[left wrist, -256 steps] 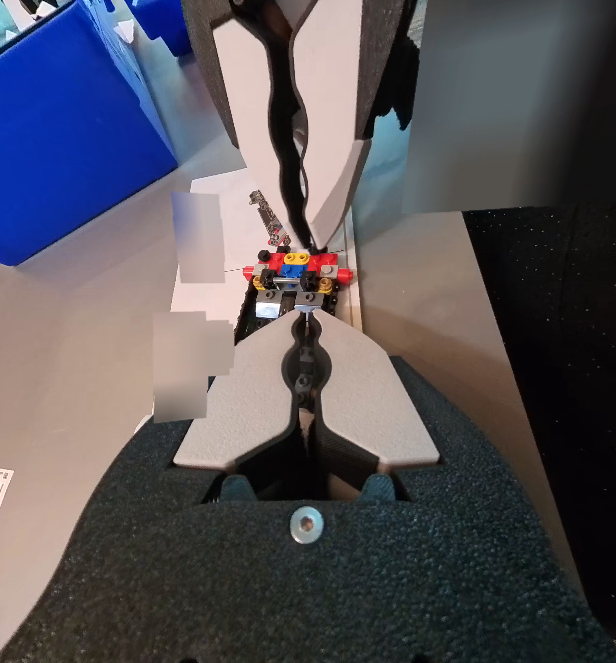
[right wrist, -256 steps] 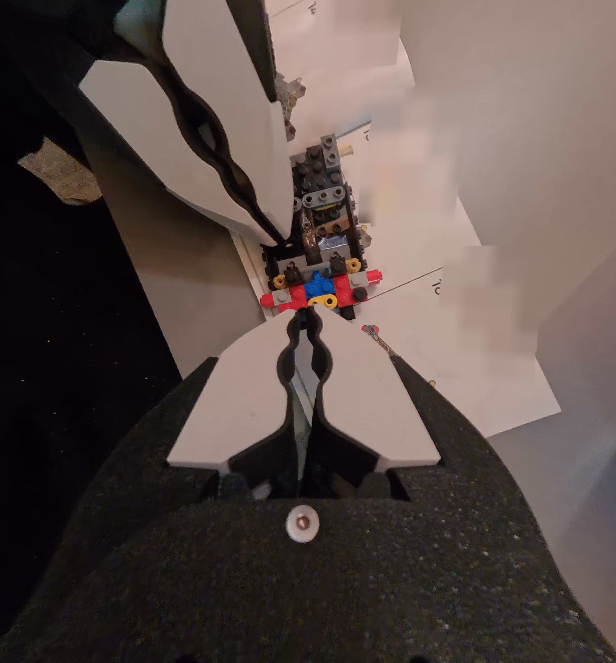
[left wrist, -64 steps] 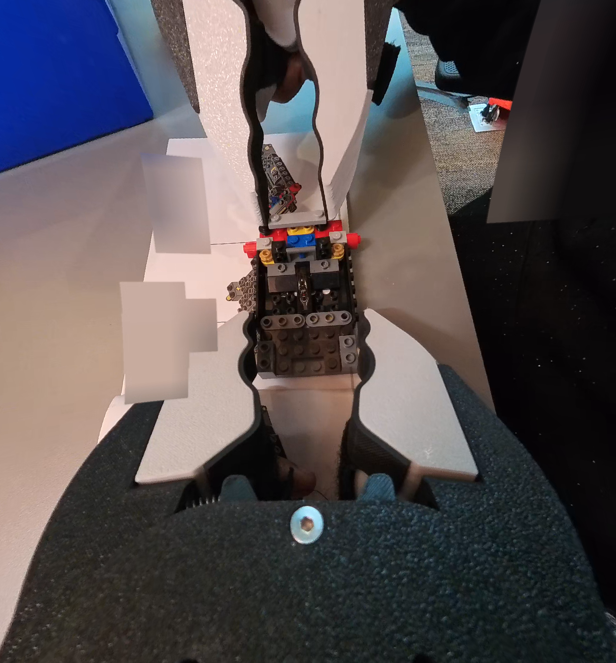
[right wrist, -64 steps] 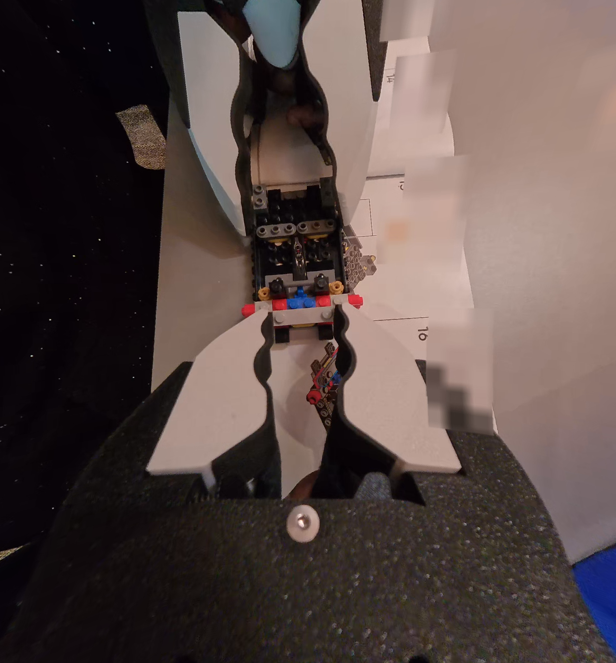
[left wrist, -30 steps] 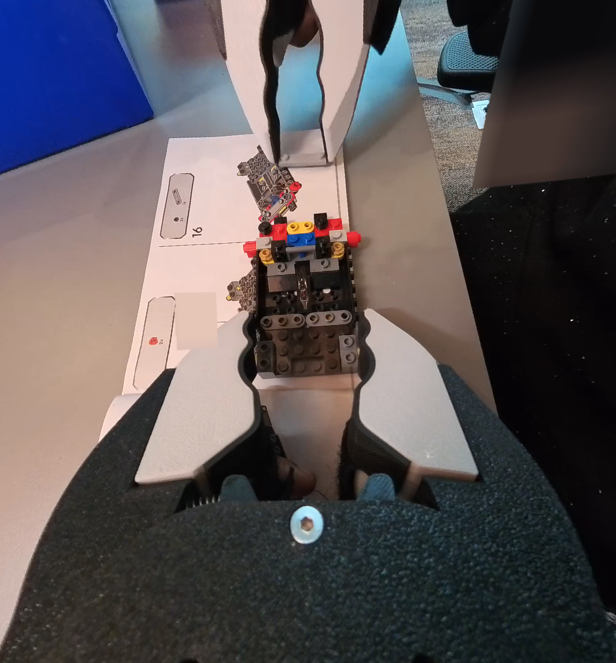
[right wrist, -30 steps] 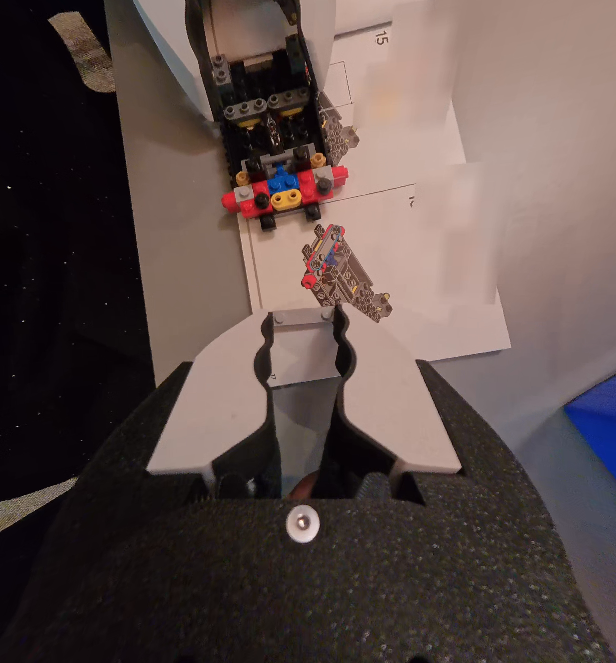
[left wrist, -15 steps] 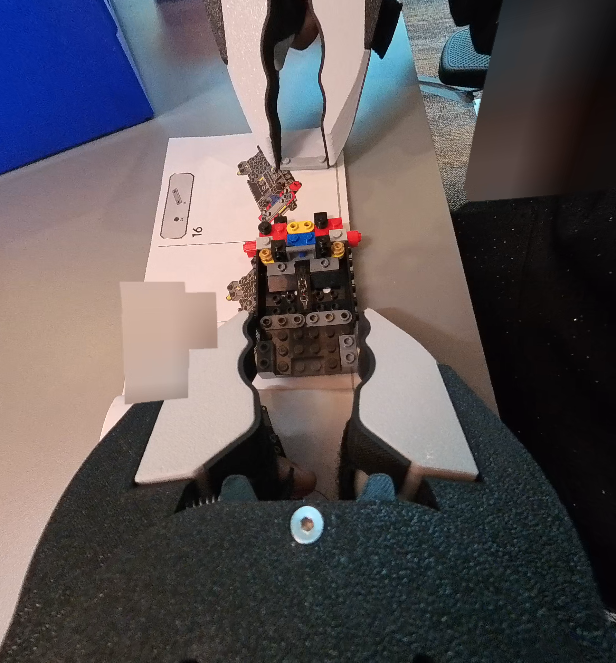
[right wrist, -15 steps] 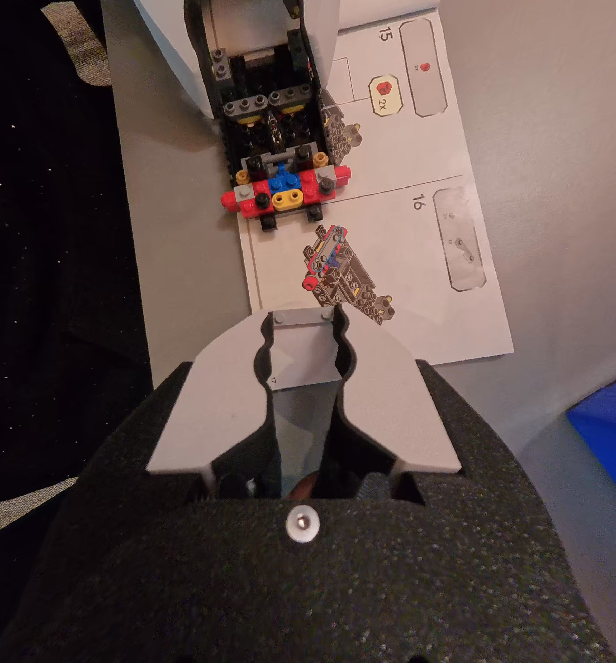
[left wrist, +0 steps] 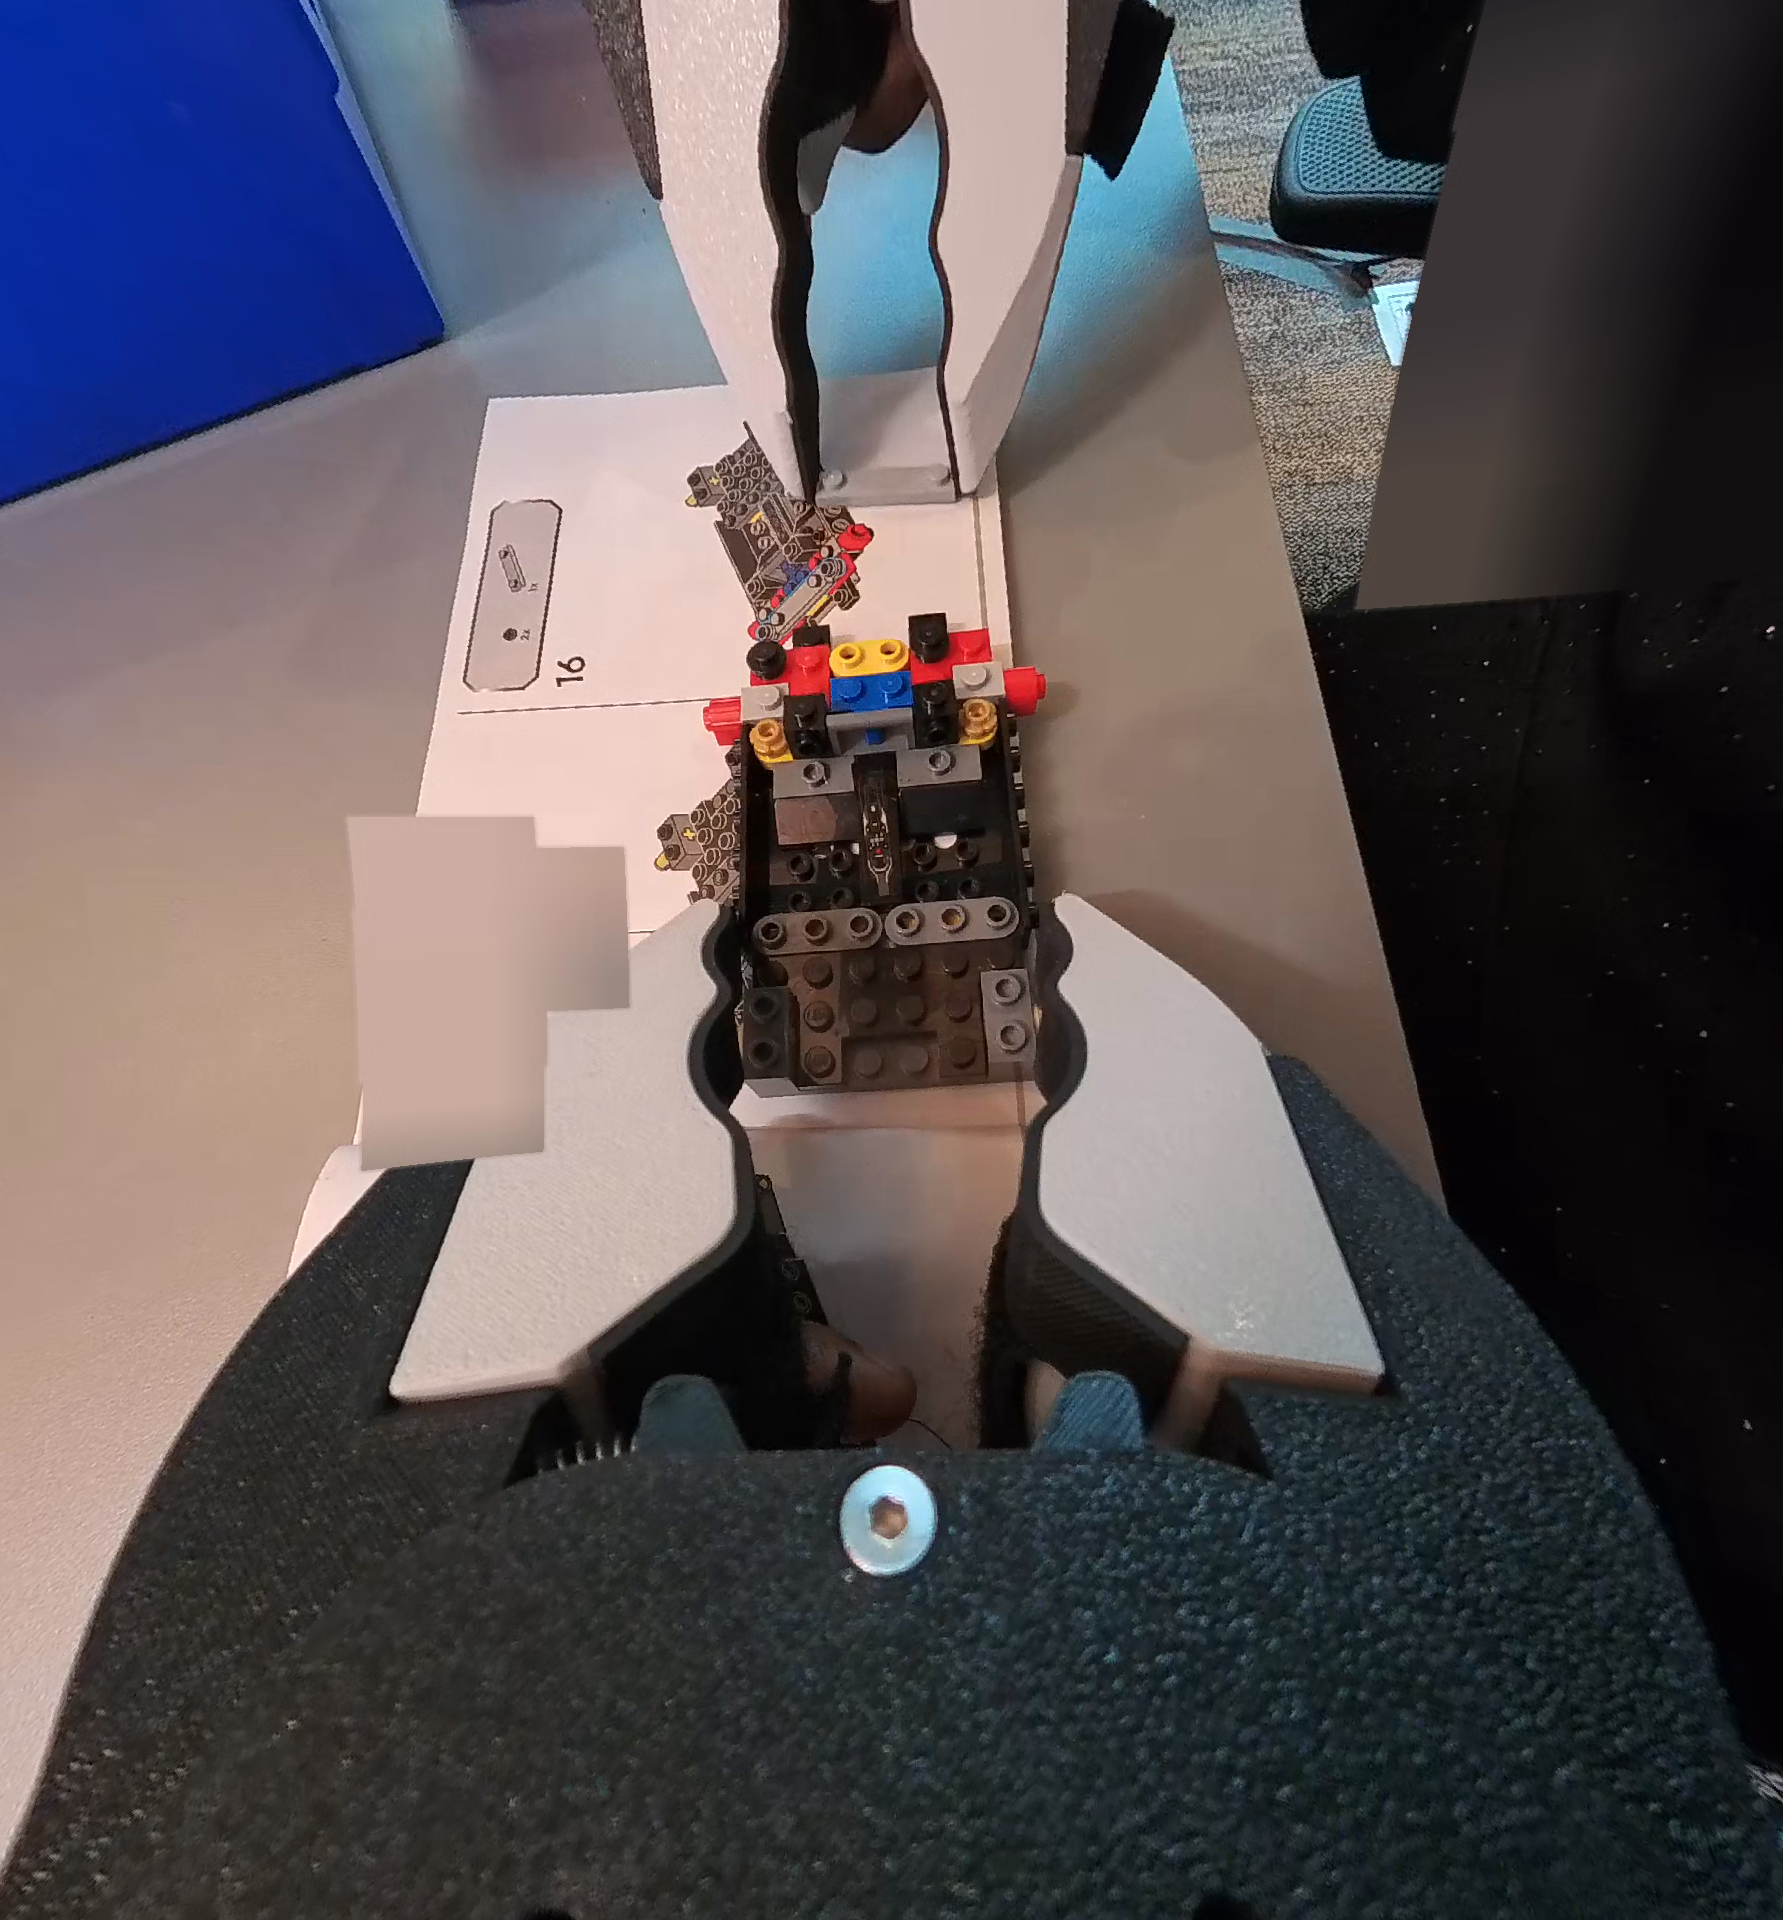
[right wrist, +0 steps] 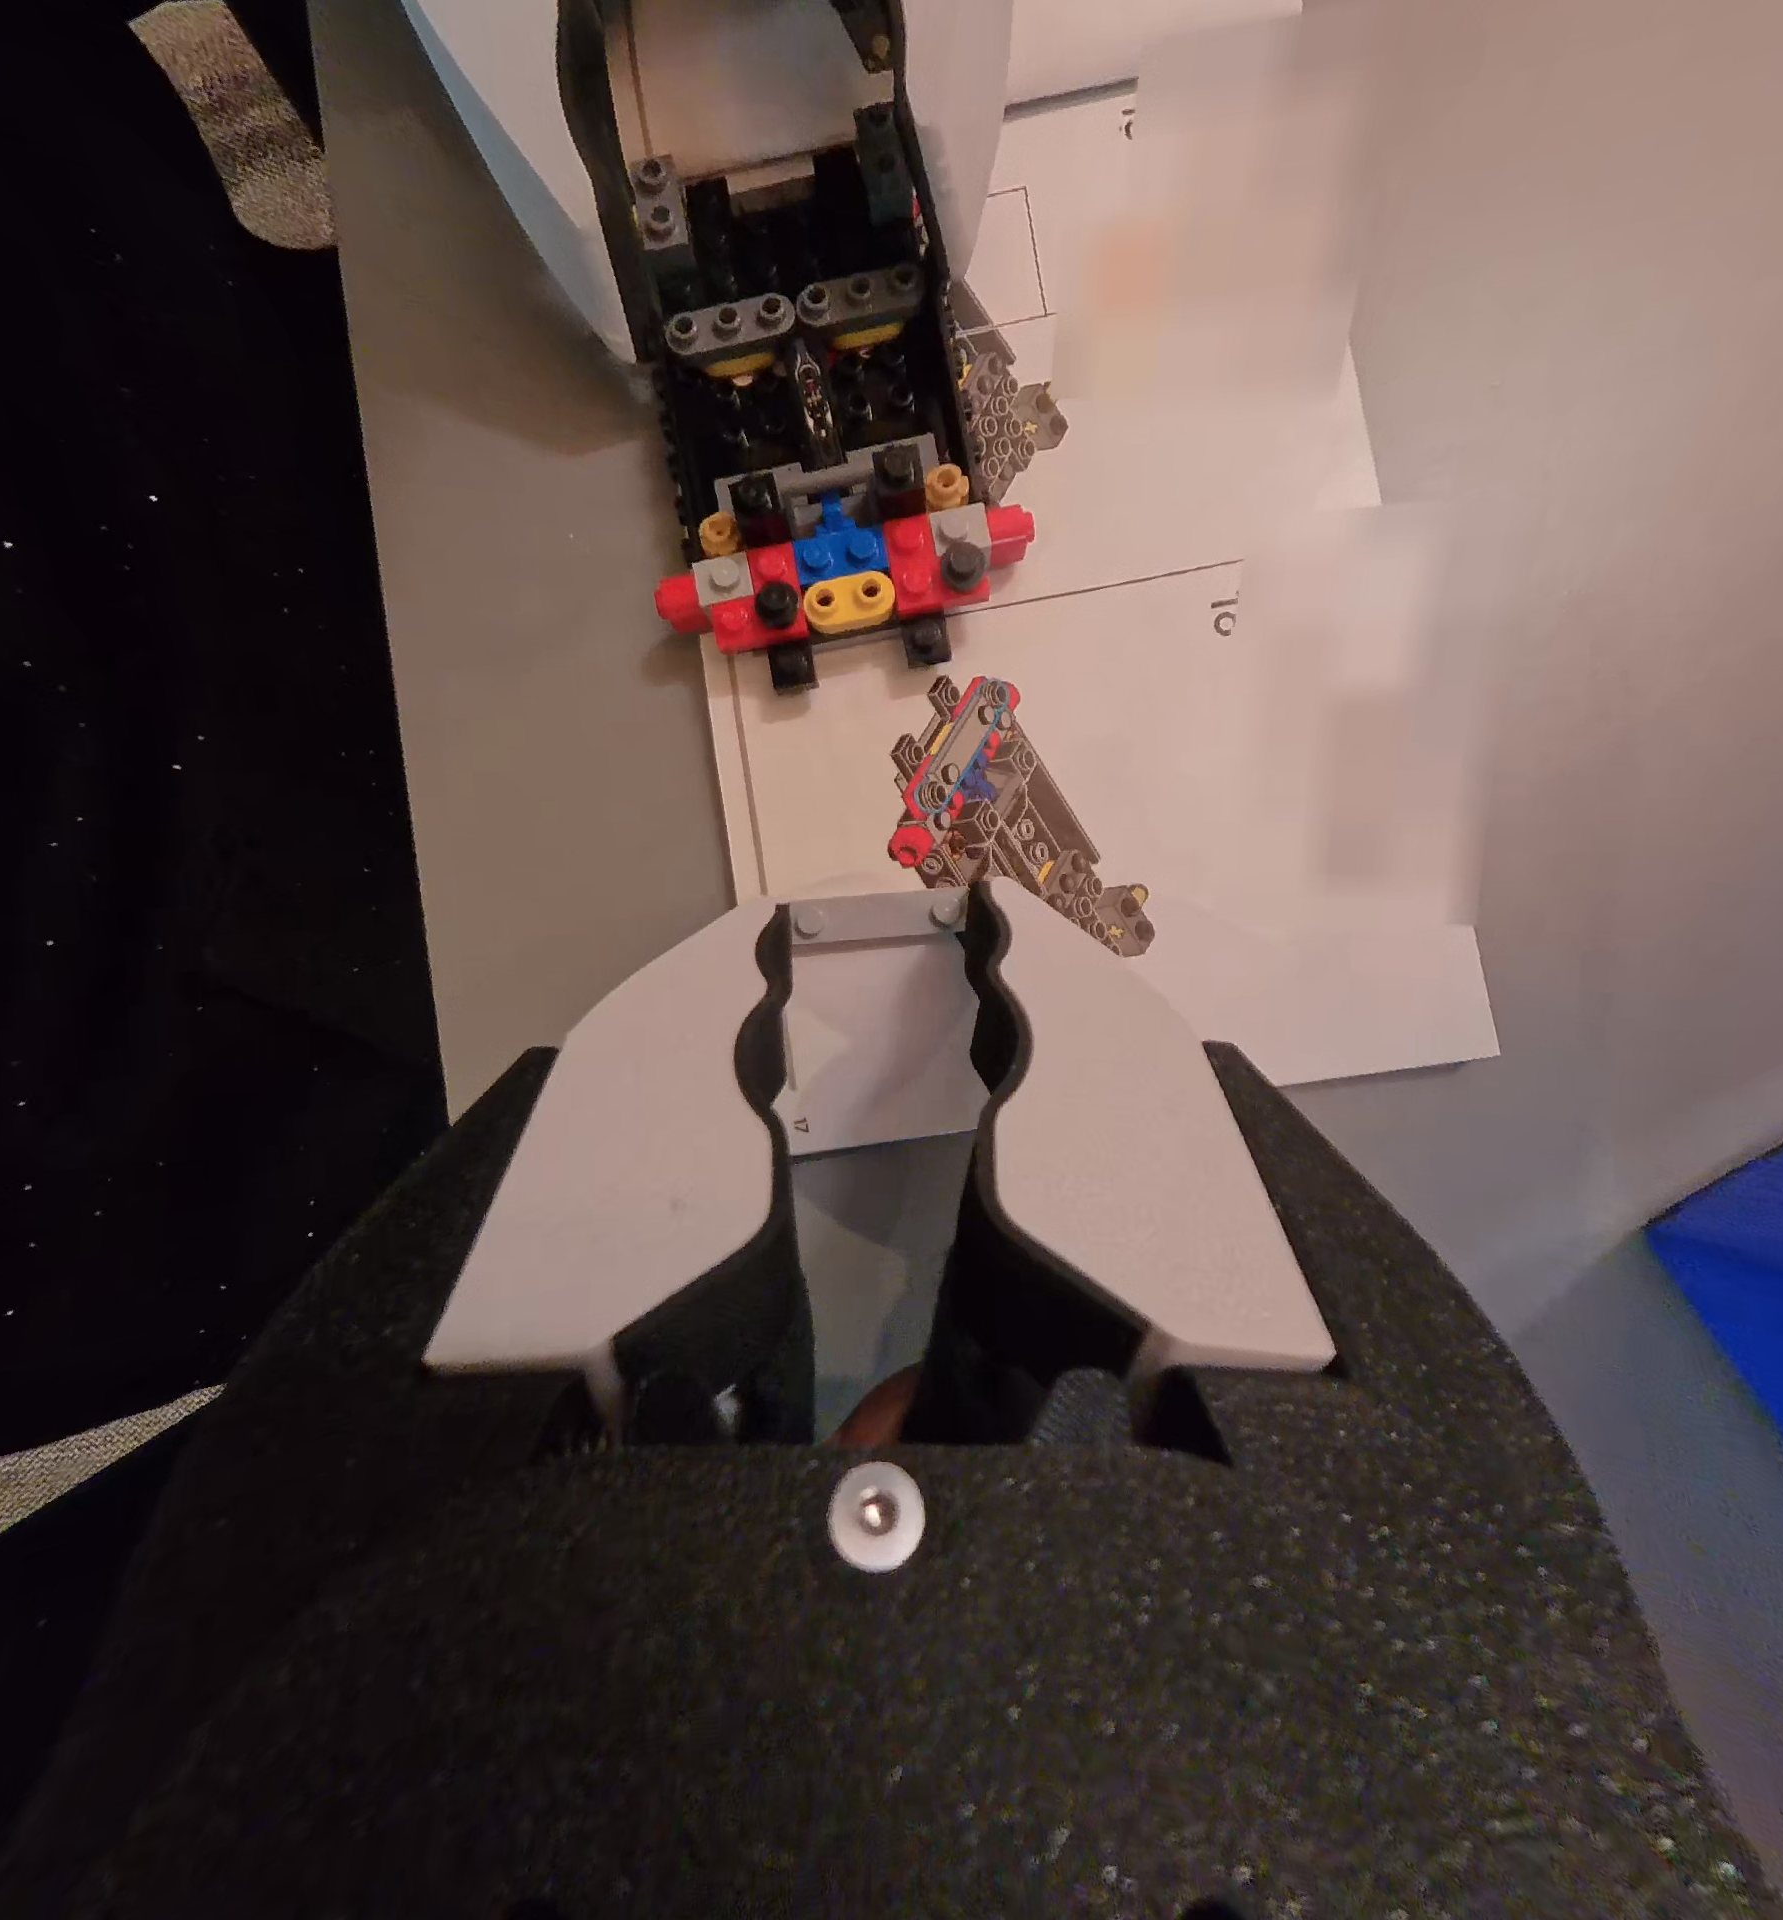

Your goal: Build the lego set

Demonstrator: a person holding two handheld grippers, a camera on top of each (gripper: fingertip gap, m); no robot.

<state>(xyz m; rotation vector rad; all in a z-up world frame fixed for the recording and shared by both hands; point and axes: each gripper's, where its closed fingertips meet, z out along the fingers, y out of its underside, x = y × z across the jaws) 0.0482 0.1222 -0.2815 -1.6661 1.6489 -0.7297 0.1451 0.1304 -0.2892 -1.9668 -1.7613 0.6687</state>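
The black lego model [left wrist: 882,852] with a red, blue and yellow front end lies on the instruction booklet [left wrist: 596,644]. My left gripper [left wrist: 887,925] is shut on the model's near, dark end, one finger on each side. My right gripper [right wrist: 876,909] is shut on a flat grey plate [right wrist: 871,920] and holds it over the booklet [right wrist: 1126,987], a short way in front of the model's [right wrist: 825,468] red end, not touching it. The right gripper with the plate also shows in the left wrist view [left wrist: 882,488]. The left gripper shows in the right wrist view [right wrist: 793,312].
The model sits near the grey table's edge [left wrist: 1313,831], with dark floor beyond it. A blue box [left wrist: 139,208] stands at the far left, also seen low on the right in the right wrist view [right wrist: 1760,1247]. An office chair [left wrist: 1354,177] stands off the table. My hands' fingertips stand some 11 centimeters from each other.
About two seconds ago the grey plate was at the model's red end. The right gripper has since drawn back with the plate still in it and now barely moves. The left gripper keeps its hold.
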